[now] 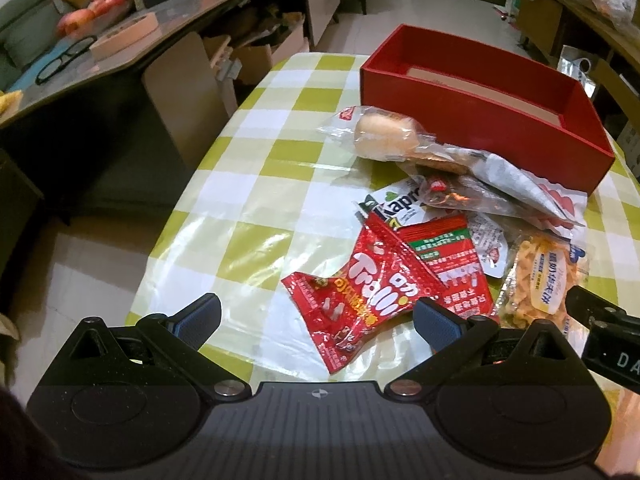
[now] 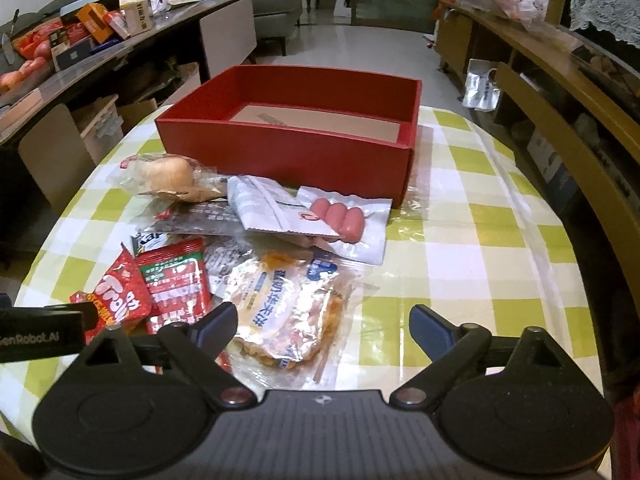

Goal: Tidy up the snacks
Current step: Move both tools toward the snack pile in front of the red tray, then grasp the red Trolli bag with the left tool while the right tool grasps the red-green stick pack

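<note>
I've got both claws spread apart, gripping nothing: left claw (image 1: 318, 318) over the crinkled red Trolli gummy packet (image 1: 356, 300), right claw (image 2: 322, 324) over the clear crispy-snack bag (image 2: 288, 312). The snack heap lies mid-table (image 2: 480, 240), just before the open red cardboard box (image 2: 288, 152) at the far edge.

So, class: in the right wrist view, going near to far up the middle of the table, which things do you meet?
Right tool → yellow crisps packet → sausage packet → red box.
</note>
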Available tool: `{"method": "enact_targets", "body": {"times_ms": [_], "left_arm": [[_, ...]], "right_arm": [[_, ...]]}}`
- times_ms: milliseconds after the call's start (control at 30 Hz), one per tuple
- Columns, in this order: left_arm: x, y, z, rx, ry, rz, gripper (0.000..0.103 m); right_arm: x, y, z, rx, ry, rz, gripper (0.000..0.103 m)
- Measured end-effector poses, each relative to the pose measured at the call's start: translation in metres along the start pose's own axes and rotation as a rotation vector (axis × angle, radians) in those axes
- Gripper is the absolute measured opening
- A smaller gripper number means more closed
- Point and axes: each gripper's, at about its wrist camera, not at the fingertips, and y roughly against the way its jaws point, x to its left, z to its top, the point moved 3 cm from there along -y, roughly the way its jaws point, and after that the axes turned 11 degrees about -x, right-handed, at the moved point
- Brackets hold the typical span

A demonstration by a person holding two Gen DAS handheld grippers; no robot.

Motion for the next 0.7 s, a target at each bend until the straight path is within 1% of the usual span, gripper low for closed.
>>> {"method": "enact_targets", "body": {"times_ms": [100,133,167,233,300,367,533,700], "left_arm": [[0.004,-0.003,-0.001,0.018,0.009,0.000,0.103],[0.005,-0.005,-0.001,0.021,0.010,0.000,0.103],[0.006,-0.006,0.000,0.024,0.012,-0.001,0.103],[0.007,-0.008,0.001,0.034,0.015,-0.013,0.103],[0.008,-0.010,0.001,0.039,0.010,-0.019,0.103],[0.007,-0.011,0.000,0.041,-0.001,-0.031,0.103],[0.006,-0.011,0.003,0.029,-0.036,-0.062,0.101],[0.002,-0.013,0.001,0.022,-0.090,-0.096,0.101]], "right_arm": [[0.000,-0.004,0.000,0.020,-0.030,0.022,0.094],[0.000,-0.005,-0.001,0.032,-0.042,0.042,0.092],[0.001,-0.006,-0.001,0.040,-0.047,0.062,0.087],[0.004,-0.006,-0.001,0.044,-0.037,0.082,0.085],[0.010,-0.005,-0.001,0.036,0.000,0.082,0.083],[0.015,-0.005,-0.002,0.034,0.027,0.095,0.081],[0.023,-0.006,-0.003,0.049,0.047,0.126,0.077],[0.028,-0.010,-0.004,0.068,0.048,0.147,0.077]]}}
